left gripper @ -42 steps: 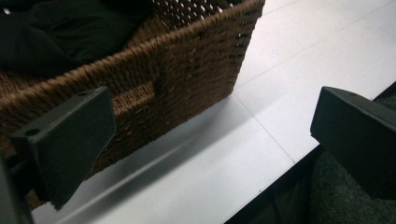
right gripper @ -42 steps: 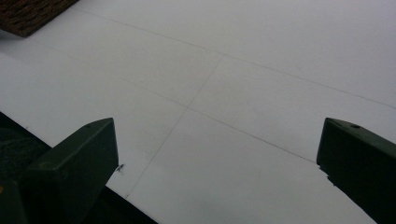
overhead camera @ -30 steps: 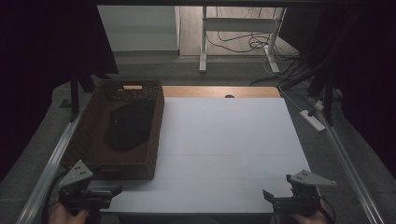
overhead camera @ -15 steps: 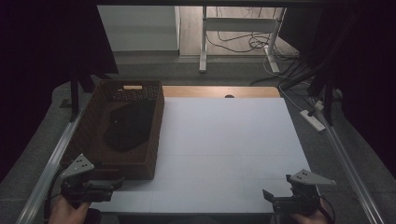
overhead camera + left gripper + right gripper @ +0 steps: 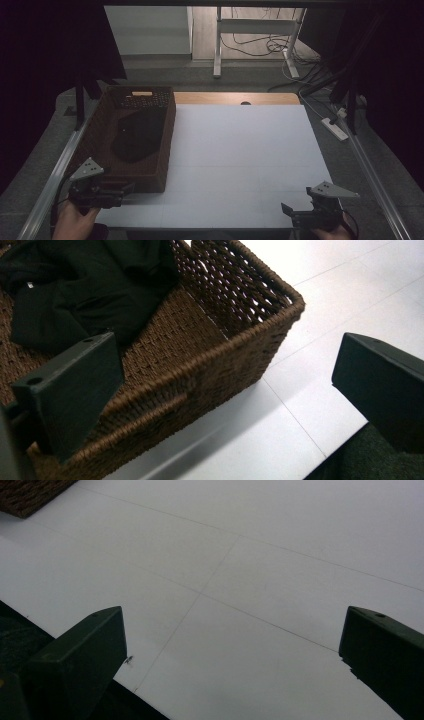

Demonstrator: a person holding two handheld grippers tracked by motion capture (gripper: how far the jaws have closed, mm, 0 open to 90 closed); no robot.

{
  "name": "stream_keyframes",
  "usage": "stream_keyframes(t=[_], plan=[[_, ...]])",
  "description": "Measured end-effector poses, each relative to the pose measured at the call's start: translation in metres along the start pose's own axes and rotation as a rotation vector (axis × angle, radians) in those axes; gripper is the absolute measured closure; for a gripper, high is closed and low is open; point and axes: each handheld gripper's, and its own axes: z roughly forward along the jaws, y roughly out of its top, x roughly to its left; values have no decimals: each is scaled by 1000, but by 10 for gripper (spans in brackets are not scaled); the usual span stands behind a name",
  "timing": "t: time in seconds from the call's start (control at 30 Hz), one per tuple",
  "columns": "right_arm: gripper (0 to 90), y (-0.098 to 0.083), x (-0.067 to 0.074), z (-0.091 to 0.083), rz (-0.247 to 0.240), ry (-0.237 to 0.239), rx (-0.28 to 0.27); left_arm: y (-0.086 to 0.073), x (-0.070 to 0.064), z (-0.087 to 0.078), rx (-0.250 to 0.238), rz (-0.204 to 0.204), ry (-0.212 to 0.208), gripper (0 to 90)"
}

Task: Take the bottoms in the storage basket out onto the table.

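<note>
A brown wicker basket (image 5: 150,170) stands on the left of the white table (image 5: 240,160), with a black garment (image 5: 137,135) lying crumpled inside it. My left gripper (image 5: 126,190) is held at the basket's near wall, jaws pointing right. In the left gripper view the left gripper (image 5: 227,385) is open wide, the basket's near corner (image 5: 225,370) lies between its jaws, and the black garment (image 5: 90,285) lies beyond. My right gripper (image 5: 289,211) hovers over the table's near right edge. It is open (image 5: 232,645) with nothing but bare table between its jaws.
A wooden strip (image 5: 235,98) runs along the table's far edge. Metal rails (image 5: 55,170) flank both sides, and a white power strip (image 5: 336,129) lies off to the right. Desk legs and cables are on the floor beyond. The basket corner (image 5: 30,495) appears in the right gripper view.
My left gripper has moved a little forward, closer to the basket's near wall. The right gripper has stayed put.
</note>
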Motion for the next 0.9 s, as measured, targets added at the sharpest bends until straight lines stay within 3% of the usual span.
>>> stream_keyframes(t=[0.23,0.73,0.9], plan=[[0,0,0,0,3,3,0,11,3,5,8,8,10,1],[0,1,0,1,1,7,7,35,13,16,35,27,-40,1],[0,0,0,1,2,10,7,43,16,22,49,43,-28,0]])
